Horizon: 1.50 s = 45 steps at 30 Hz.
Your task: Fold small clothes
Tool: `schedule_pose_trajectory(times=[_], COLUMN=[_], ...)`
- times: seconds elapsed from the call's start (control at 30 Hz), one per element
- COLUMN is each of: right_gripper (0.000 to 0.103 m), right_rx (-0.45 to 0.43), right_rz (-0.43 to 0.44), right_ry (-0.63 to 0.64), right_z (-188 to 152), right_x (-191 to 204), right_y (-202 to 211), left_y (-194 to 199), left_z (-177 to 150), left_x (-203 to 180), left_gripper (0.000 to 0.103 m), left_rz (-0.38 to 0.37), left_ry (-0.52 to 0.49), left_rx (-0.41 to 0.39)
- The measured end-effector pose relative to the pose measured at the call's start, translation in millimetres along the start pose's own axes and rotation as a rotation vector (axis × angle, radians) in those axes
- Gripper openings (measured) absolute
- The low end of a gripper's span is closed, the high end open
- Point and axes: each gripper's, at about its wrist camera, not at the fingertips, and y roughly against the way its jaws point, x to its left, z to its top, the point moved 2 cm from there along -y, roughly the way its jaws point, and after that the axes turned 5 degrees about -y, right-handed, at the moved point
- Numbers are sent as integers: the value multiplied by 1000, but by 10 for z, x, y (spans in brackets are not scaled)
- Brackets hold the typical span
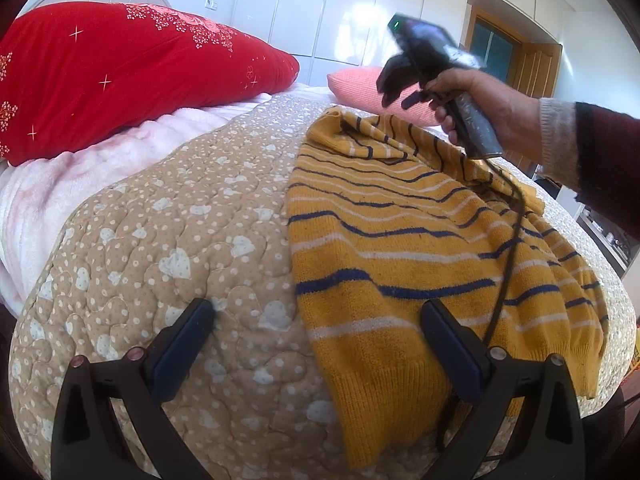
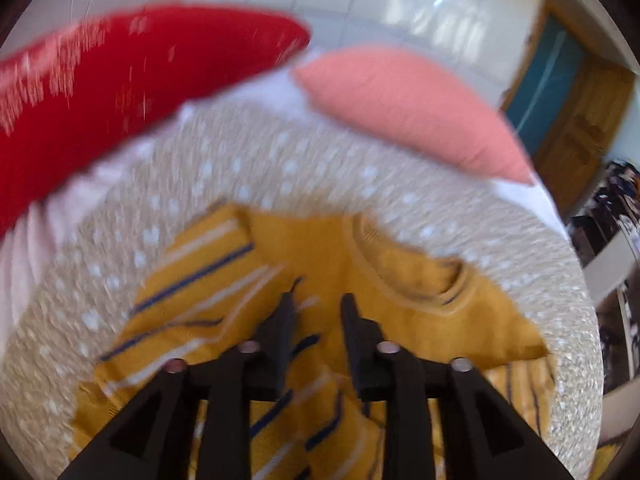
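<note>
Now your left gripper sits low at the near end of the sweater, jaws wide apart and holding nothing. One finger is over the quilt, the other over the knit. The sweater's left edge runs between them, and its long way goes straight off from you toward the pink pillow. Your right gripper is up by the collar, jaws a little apart, nothing in them. The left one is nearer the hem. You have lots of bare quilt on the left for folding.
</note>
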Motion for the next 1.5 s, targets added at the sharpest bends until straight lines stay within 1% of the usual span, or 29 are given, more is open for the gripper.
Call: schedule_pose_trajectory(times=[0.07,0.1,0.13,0.2,0.23,0.3,0.37,0.43,0.5,0.53,0.57,0.6,0.63,0.67,0.73,0.8,0.83,0.87,0.97,1.03,1.13,1.17,1.23,1.3,1.33,1.37,1.4,1.43,1.5], right_gripper=[32,32,32,27,20,18,5,5,5,5,7,15,32,43,45,45,45,45,46,46,46,48,53,53,52,31,14,5,4], right_rx=[30,66,87,131,151,155,166,142,128,122,111,101,88,77,88,111,109,101,53,54,78,82,85,82,81,81,84,82,52], right_rz=[54,72,69,73,83,112,122,102,134,175,222,252,267,276,289,276,263,258,195,128,54,46,38,17,6,13,27,20,19], right_ry=[1,14,28,73,101,145,184,233,248,223,173,129,82,41,-48,-144,-213,-244,-319,-325,-303,-297,-286,-252,-225,-196,-178,-159,-146], right_z=[-50,-130,-190,-335,-399,-459,-475,-474,-456,-433,-409,-398,-395,-405,-492,-623,-734,-796,-1041,-1208,-1417,-1467,-1548,-1571,-1573,-1561,-1552,-1532,-1489], right_x=[46,106,151,305,430,721,953,1126,1128,1049,911,790,638,480,72,-352,-658,-813,-1391,-1680,-1921,-1965,-1973,-1891,-1841,-1778,-1756,-1720,-1697], right_y=[48,35,11,-61,-113,-177,-226,-241,-207,-152,-73,-6,69,123,178,194,248,306,593,712,736,723,688,662,676,701,685,716,788], left_y=[2,0,-1,1,3,4,7,8,9,9,7,7,10,8,6,6,5,4,-2,-9,-9,-9,-9,-10,-9,-6,-3,-1,-2], left_z=[0,1,1,0,-1,1,2,1,1,2,3,2,-1,1,7,11,12,12,8,10,5,4,4,3,2,-2,-6,-10,-12], left_x=[3,7,5,1,3,2,0,-1,-2,-2,-3,-5,-4,-4,0,2,1,4,1,0,-16,-19,-25,-31,-34,-38,-40,-43,-47], left_gripper=[103,103,103,103,103,103,103,103,103,103,103,103,103,103,103,103,103,103,103,103,103,103,103,103,103,103,103,103,103], left_rz=[0,-2,-2,-1,-1,-3,-2,-1,-2,-3,-3,-2,-1,-2,-3,-3,-3,-1,5,11,18,21,27,33,35,37,39,40,44], left_ry=[-1,0,0,0,1,1,1,1,1,1,2,2,2,3,4,5,4,4,2,2,3,4,5,5,5,5,5,5,4], left_rx=[0,0,0,0,0,-1,-1,-1,0,0,0,0,-1,0,0,1,1,0,-1,-2,-2,-1,-1,0,0,0,0,-1,-1])
